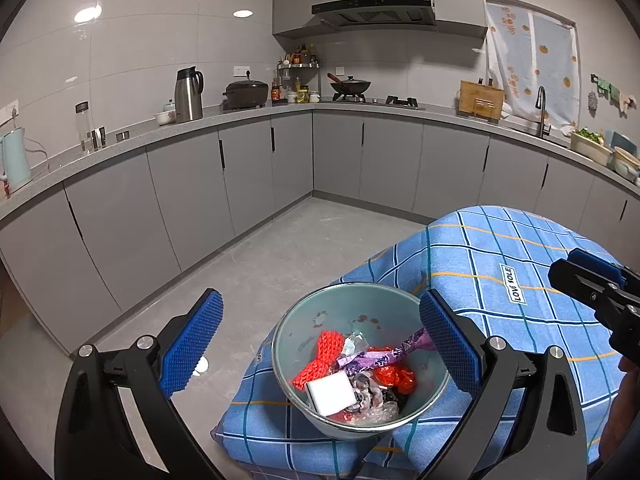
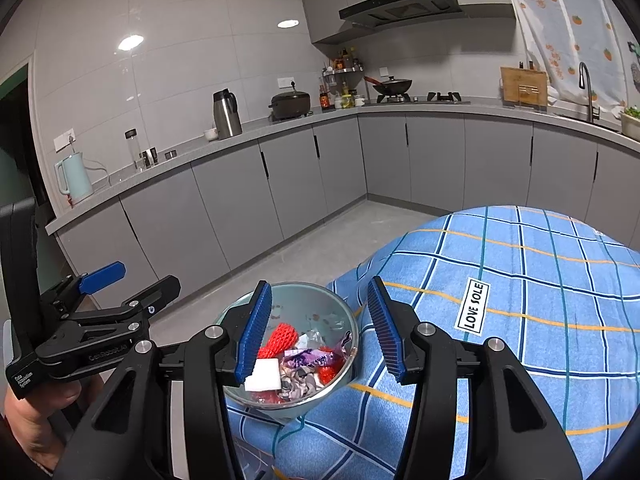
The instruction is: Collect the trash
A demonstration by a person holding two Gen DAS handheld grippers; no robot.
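A pale green bowl (image 1: 308, 320) stands at the near left corner of a table with a blue checked cloth (image 1: 500, 280). It holds trash: a red foam net (image 1: 320, 356), a purple wrapper (image 1: 384, 356), a white block (image 1: 332, 392) and crumpled plastic. My left gripper (image 1: 320, 340) is open and empty, its blue pads either side of the bowl. My right gripper (image 2: 320, 328) is open and empty, above the bowl's (image 2: 320, 304) right rim. The bowl's trash (image 2: 296, 364) also shows in the right wrist view. Each gripper appears in the other's view: the right (image 1: 592, 284), the left (image 2: 120, 292).
Grey kitchen cabinets (image 1: 192, 200) run along the left and far walls under a counter with a kettle (image 1: 14, 160), a steel jug (image 1: 188, 94), a cooker and a wok. The sink (image 1: 544, 120) is at the right. The grey floor (image 1: 280, 248) lies left of the table.
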